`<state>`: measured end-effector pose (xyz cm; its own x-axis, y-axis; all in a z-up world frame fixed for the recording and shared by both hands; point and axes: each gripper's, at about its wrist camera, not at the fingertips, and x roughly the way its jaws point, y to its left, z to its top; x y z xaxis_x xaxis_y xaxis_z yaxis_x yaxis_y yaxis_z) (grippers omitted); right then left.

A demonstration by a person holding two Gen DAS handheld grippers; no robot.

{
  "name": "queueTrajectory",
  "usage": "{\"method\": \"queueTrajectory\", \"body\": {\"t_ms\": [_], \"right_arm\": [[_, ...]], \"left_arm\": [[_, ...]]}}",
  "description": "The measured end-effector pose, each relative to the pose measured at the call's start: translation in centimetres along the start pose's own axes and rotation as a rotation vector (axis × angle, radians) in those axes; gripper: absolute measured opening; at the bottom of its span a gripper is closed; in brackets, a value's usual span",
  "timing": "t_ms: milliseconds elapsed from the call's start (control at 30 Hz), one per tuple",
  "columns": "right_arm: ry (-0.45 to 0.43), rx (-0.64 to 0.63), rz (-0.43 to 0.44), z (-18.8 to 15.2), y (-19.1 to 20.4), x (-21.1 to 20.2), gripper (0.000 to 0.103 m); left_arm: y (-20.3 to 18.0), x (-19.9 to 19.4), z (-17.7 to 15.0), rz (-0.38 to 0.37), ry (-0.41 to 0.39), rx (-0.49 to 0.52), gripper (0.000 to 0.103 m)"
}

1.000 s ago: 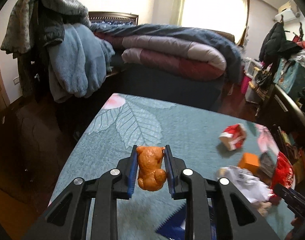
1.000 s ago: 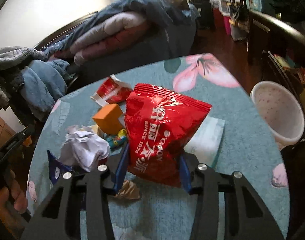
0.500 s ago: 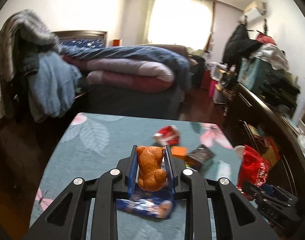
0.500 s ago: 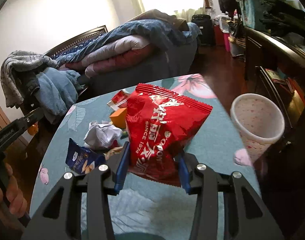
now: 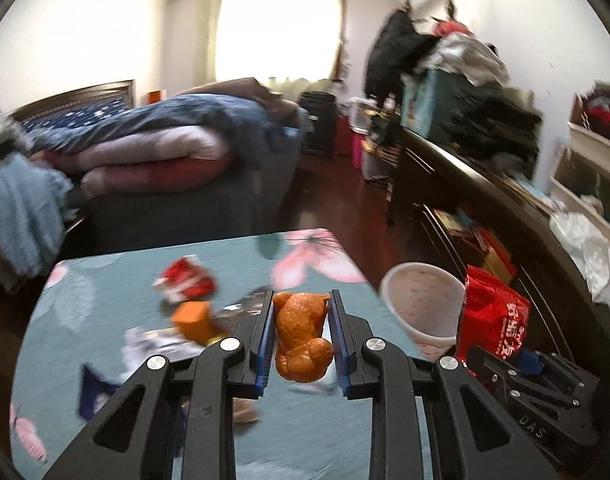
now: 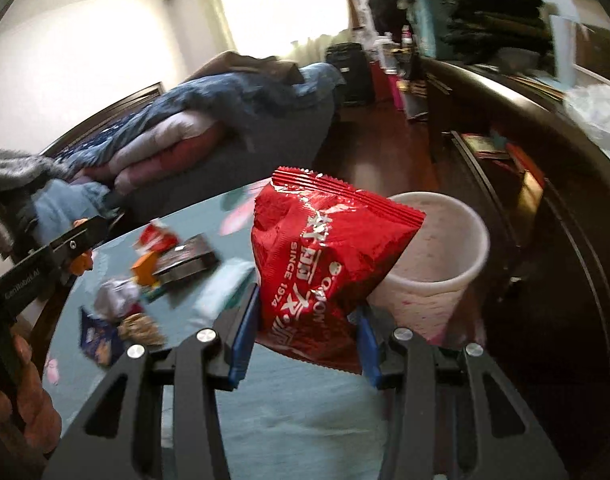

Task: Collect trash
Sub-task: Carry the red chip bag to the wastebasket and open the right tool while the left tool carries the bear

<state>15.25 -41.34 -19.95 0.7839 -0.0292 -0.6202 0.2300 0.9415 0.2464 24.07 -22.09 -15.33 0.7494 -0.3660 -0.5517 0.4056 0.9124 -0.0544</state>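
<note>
My left gripper [image 5: 301, 340] is shut on an orange-brown lump shaped like a small bear [image 5: 301, 336] and holds it above the table. My right gripper [image 6: 305, 336] is shut on a red snack bag [image 6: 325, 272], which also shows in the left wrist view [image 5: 493, 316], held up just left of a white speckled bin [image 6: 437, 264] beyond the table's right edge. The bin shows in the left wrist view [image 5: 423, 304] too. Loose trash lies on the teal flowered tablecloth [image 5: 117, 280]: a red wrapper [image 5: 185, 282], an orange box [image 5: 195, 318], crumpled white paper [image 6: 115, 298], a blue snack bag [image 6: 99, 338].
A dark packet [image 6: 187, 262] and a pale tissue pack [image 6: 225, 290] lie mid-table. A bed with piled quilts [image 5: 153, 152] stands behind the table. A dark cabinet [image 5: 485, 208] heaped with clothes runs along the right, close to the bin.
Both grippers have swung right with their loads. The red bag has moved from over the table to beside the bin's rim; the bin now shows in the left wrist view.
</note>
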Motion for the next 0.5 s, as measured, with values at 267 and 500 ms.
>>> {"method": "queueTrajectory", "body": {"t_ms": [267,500], "right_arm": [[0.001,0.088,-0.094,0.8,-7.3,2.6,0.044],[0.058,0.153,-0.148,1.8,-13.3,7.7,0.044]], "left_arm": [[-7.4,5.9,1.2,-0.086,0.057,0.092,0.025],[-12.0,12.8,2.1,-0.135,0.138,0.12,0.026]]}}
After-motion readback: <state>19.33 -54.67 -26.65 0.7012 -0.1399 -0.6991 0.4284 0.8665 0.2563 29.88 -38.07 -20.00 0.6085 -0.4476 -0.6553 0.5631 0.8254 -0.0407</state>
